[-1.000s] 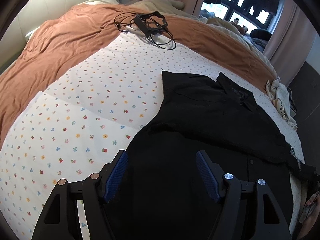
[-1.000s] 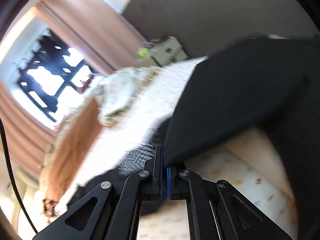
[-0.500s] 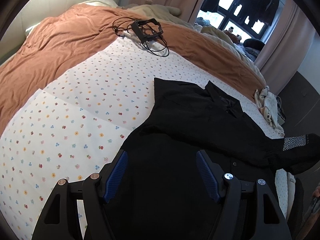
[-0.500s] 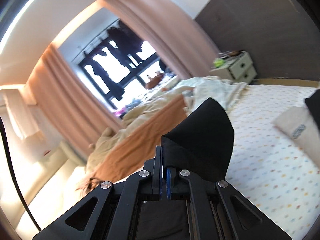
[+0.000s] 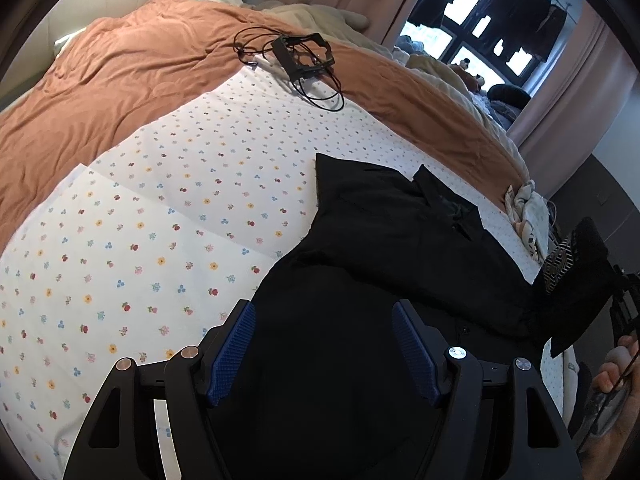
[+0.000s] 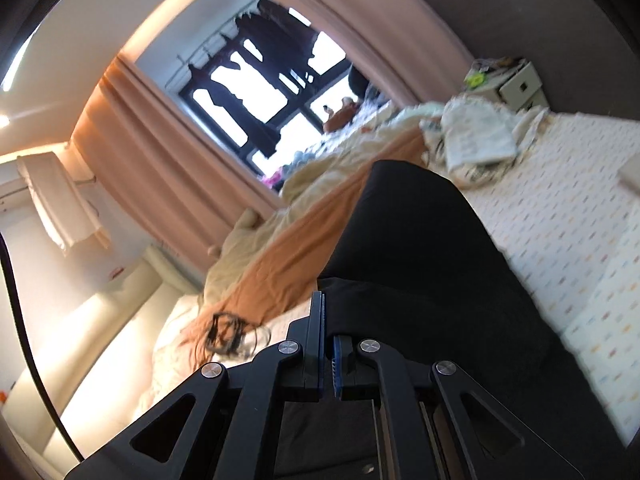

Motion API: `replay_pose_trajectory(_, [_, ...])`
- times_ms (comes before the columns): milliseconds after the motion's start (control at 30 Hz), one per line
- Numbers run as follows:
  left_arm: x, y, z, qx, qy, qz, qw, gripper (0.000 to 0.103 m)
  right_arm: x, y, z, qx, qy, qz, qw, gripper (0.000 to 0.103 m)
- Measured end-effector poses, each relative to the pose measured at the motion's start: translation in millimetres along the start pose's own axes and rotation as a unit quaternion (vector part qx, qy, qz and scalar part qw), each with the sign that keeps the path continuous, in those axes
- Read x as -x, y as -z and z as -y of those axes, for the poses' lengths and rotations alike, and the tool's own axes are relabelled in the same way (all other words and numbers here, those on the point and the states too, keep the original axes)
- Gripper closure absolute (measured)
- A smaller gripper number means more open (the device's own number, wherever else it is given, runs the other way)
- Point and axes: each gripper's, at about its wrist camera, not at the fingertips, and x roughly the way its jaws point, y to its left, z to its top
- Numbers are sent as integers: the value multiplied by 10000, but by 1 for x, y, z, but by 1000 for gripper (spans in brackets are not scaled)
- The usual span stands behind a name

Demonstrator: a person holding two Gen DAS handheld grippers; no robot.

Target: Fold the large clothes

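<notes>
Across the left half of the left wrist view, the flower-print sheet [image 5: 168, 200] lies bare, with an orange blanket [image 5: 120, 80] above it and a black frame with cables [image 5: 304, 56] at top centre. The black shirt [image 5: 400, 240] spreads over the lower centre and right. The left gripper [image 5: 324, 354] hangs over it, jaws wide apart and empty. At the right edge, the right gripper [image 6: 327, 354] pinches a lifted shirt sleeve [image 6: 412, 232], jaws clamped on the fabric.
</notes>
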Motion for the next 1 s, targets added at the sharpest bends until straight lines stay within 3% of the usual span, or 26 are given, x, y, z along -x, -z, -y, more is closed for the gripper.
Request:
replay_pose_trajectory(167, [-2, -2, -11, 21, -81, -42, 10000, 31, -62, 46, -17, 491, 111, -778, 9957, 98])
replay_pose_trajectory(300, [-3, -6, -21, 191, -113, -39, 9997, 31, -116, 85, 2, 530, 639, -1728, 9814, 97])
replay_pose_trajectory(400, [-3, -8, -25, 334, -92, -12, 9994, 31, -149, 115, 25, 365, 912, -2669, 9587, 76])
replay_pose_trajectory(467, [-3, -8, -24, 380, -85, -15, 9992, 31, -154, 128, 38, 109, 850, -3015, 9496, 58])
replay_pose_trajectory(533, [-4, -7, -21, 408, -48, -25, 9992, 31, -146, 134, 38, 105, 771, -3037, 9496, 56])
replay_pose_trajectory(667, [-3, -4, -13, 410, 22, -23, 9992, 31, -116, 133, 39, 27, 821, -3096, 9473, 35])
replay_pose_trajectory(767, [-2, -2, -8, 420, 45, 2, 9991, 31, -91, 130, 48, -162, 918, -3073, 9470, 34])
replay_pose_trajectory(900, [0, 0, -3, 314, 22, 38, 9995, 31, -62, 111, 61, -443, 874, -2787, 9554, 34])
replay_pose_trajectory(1000, [-3, 0, -6, 346, -8, 11, 9994, 31, -36, 101, 78, -571, 1145, -2493, 9599, 34])
